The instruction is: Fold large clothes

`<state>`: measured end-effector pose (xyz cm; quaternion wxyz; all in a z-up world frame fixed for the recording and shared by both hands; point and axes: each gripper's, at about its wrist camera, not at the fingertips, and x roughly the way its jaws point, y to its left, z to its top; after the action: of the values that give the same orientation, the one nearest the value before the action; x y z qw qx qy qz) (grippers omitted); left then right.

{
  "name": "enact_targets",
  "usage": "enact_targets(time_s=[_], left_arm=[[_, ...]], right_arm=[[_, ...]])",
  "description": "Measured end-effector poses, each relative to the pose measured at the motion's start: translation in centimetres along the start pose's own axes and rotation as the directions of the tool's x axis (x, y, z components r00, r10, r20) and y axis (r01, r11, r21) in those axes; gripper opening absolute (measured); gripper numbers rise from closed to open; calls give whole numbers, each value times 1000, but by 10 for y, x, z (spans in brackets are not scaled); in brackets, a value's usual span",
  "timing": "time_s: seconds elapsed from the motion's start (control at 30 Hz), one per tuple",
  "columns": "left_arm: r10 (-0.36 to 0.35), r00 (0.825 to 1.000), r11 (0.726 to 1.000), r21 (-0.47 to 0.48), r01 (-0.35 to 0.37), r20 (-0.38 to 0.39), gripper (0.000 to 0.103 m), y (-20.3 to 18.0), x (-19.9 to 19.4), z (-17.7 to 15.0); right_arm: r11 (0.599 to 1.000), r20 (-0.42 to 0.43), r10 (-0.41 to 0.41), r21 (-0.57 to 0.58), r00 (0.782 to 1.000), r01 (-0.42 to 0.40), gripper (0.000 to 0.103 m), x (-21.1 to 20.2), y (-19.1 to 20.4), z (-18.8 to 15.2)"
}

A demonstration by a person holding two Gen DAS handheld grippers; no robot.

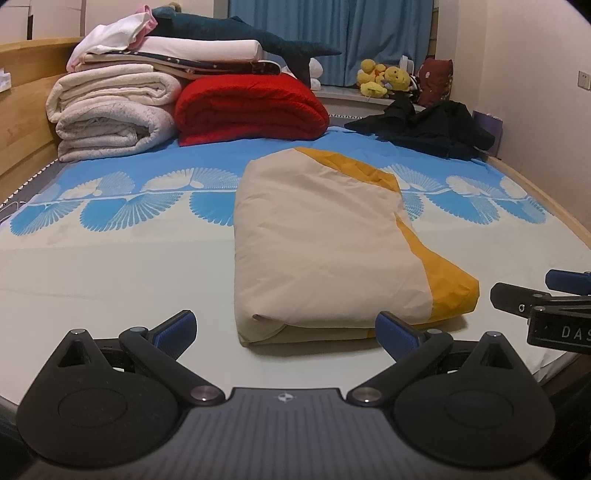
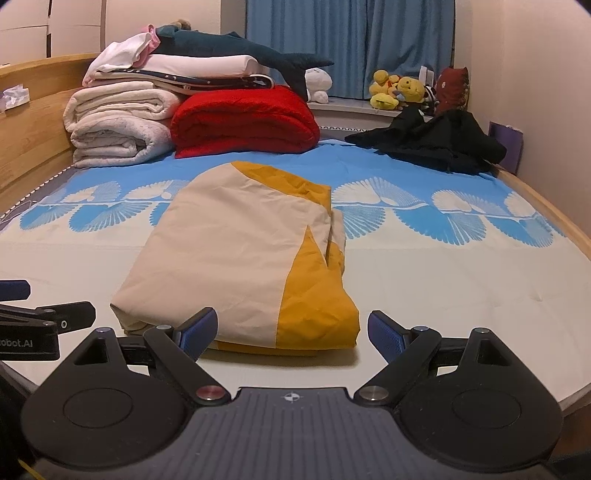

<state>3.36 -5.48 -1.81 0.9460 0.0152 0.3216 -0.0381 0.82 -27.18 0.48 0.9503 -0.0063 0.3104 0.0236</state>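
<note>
Home bedroom, bed, folded blankets, plush toys, curtains

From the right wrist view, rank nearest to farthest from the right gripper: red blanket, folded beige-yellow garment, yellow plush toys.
1. Folded beige-yellow garment, just ahead of the right gripper.
2. Red blanket, behind, left of center.
3. Yellow plush toys, far right sill.

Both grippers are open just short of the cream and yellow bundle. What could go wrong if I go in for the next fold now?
1. The folded cloth is thick and layered; the right gripper may pinch only the top layer and peel the fold open.
2. The left gripper sits close beside it, so the two could collide.
</note>
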Motion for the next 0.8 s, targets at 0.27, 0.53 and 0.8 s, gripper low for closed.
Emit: enact_targets(time_s=[0.27,0.53,0.8], left_arm=[[-3,1000,1000,4,3,6,103,-2,-1,0],[-6,1000,1000,5,6,10,103,-2,0,2],[-9,1000,1000,4,9,9,103,-3,0,1]], right_arm=[[1000,0,2,-2,1000,-2,89,1,1,1],[1000,4,9,-5,1000,-9,89,0,1,0],[1000,4,9,-6,1000,-9,89,0,1,0]])
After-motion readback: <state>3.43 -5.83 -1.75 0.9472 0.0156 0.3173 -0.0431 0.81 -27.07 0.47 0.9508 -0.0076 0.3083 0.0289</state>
